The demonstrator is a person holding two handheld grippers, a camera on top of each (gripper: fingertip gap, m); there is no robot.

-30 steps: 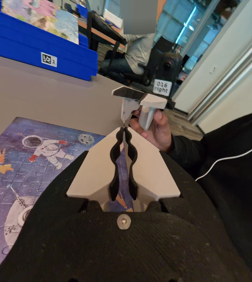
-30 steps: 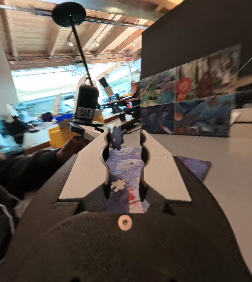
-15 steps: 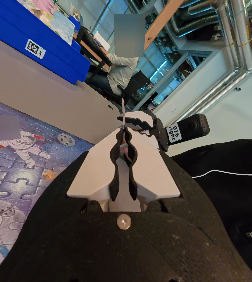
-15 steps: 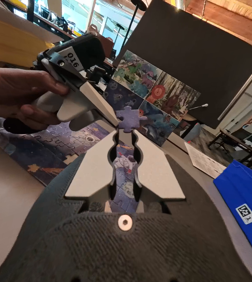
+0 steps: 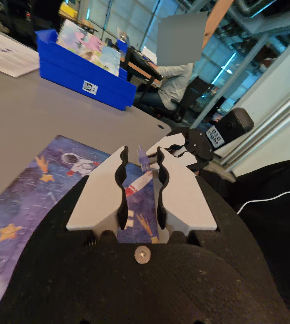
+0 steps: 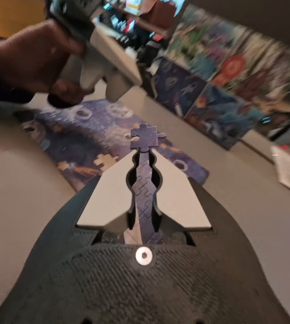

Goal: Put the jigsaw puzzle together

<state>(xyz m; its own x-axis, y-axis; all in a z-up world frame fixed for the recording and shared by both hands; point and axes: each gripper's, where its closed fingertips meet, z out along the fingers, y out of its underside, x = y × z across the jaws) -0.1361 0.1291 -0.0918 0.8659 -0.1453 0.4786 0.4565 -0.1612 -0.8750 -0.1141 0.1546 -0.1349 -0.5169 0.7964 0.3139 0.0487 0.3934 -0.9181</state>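
Your right gripper (image 6: 143,152) pinches the purple puzzle piece (image 6: 145,137) by its bottom tab, above the space puzzle (image 6: 81,138); empty slot (image 6: 105,160) at 9 o'clock. Left gripper (image 5: 142,155) spread wide, empty. Piece looks thin, light cardboard, bends easily: grip the body, not the tab.

The left claw (image 5: 142,154) had two pale grey wedge-shaped fingers (image 5: 100,198) with wavy black inner edges, set in a black textured mount. A silver screw (image 5: 142,254) sat in the mount at 6 o'clock. The right claw (image 6: 143,152) had the same build, with its own silver screw (image 6: 143,256). In the left wrist view a black camera (image 5: 235,122) with a white label topped the far claw at 2 o'clock. A black sleeve (image 5: 272,201) with a thin white cord (image 5: 263,199) filled 3 o'clock.
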